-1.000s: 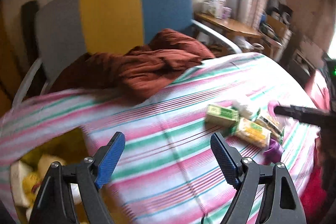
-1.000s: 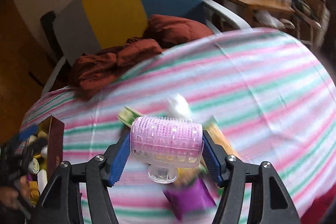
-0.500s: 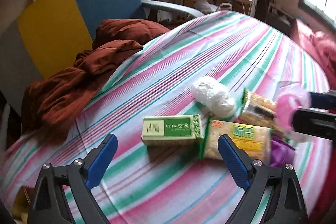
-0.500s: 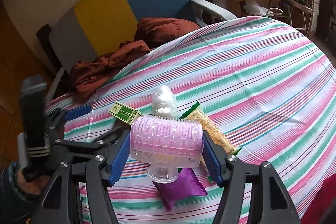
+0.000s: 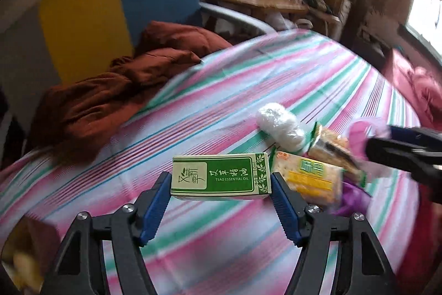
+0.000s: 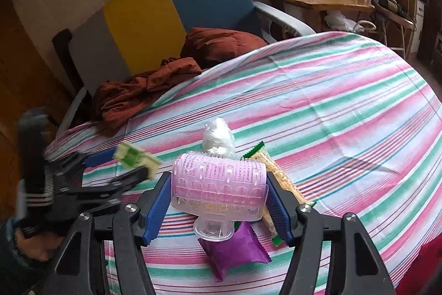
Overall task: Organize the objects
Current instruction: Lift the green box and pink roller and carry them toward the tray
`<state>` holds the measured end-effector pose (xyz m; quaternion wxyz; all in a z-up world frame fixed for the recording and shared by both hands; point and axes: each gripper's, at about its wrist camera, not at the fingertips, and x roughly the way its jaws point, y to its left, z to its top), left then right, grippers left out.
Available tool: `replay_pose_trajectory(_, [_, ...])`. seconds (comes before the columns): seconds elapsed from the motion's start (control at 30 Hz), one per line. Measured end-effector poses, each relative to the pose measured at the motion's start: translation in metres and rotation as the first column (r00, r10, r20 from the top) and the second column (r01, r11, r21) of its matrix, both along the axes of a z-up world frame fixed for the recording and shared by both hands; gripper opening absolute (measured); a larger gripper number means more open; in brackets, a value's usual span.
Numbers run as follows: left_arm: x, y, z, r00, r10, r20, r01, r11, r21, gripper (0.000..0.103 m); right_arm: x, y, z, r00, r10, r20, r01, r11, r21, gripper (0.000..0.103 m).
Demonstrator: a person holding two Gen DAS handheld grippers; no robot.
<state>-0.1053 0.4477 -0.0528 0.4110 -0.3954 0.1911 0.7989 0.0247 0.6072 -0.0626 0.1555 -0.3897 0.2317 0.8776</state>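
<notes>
Box [image 5: 219, 175] of essential oil, green and cream, now sits between your left gripper's [image 5: 220, 188] blue pads [image 5: 156, 198]. A second ago that gripper looked over bare striped cloth with the box far off to the right; half a second ago the box lay ahead of wide jaws. You have swung across to it, and the jaws have just been closing, down to the box's length. Both pads appear to touch its ends, and from the right wrist view the box [image 6: 134, 156] looks raised off the cloth [image 6: 331, 112], so you likely have it.

Your right gripper [image 6: 218, 201] has not changed: jaws about half open, clamped on the pink hair roller [image 6: 219, 188], held above the purple packet [image 6: 236, 248] and the snack bars [image 6: 276, 179].

Both hands seem loaded. The next need is probably the open container at the left view's lower left edge [image 5: 19, 253], blurred here.
</notes>
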Motion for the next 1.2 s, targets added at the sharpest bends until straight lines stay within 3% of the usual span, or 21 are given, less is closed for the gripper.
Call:
replay_pose_trajectory(0.23, [0.029, -0.072, 0.049, 0.99, 0.111, -0.091, -0.104, 0.991, 0.079, 0.072, -0.008, -0.022, 0.002, 0.996, 0.09, 0.003, -0.09, 0.994, 0.055, 0.066])
replay_pose_trajectory(0.57, [0.058, -0.171, 0.082, 0.949, 0.274, -0.154, -0.255, 0.958, 0.128, 0.072, -0.017, -0.051, 0.0, 0.983, 0.181, 0.014, -0.182, 0.983, 0.035, 0.066])
replay_pose_trajectory(1.0, [0.067, -0.268, 0.069, 0.898, 0.425, -0.112, -0.406, 0.9, 0.157, 0.072, -0.015, -0.148, 0.02, 0.955, 0.291, -0.058, -0.294, 0.955, -0.044, 0.066])
replay_pose_trajectory(1.2, [0.067, -0.329, 0.052, 0.847, 0.529, -0.051, -0.516, 0.842, 0.162, 0.072, -0.018, -0.198, 0.026, 0.922, 0.383, -0.065, -0.386, 0.921, -0.046, 0.066])
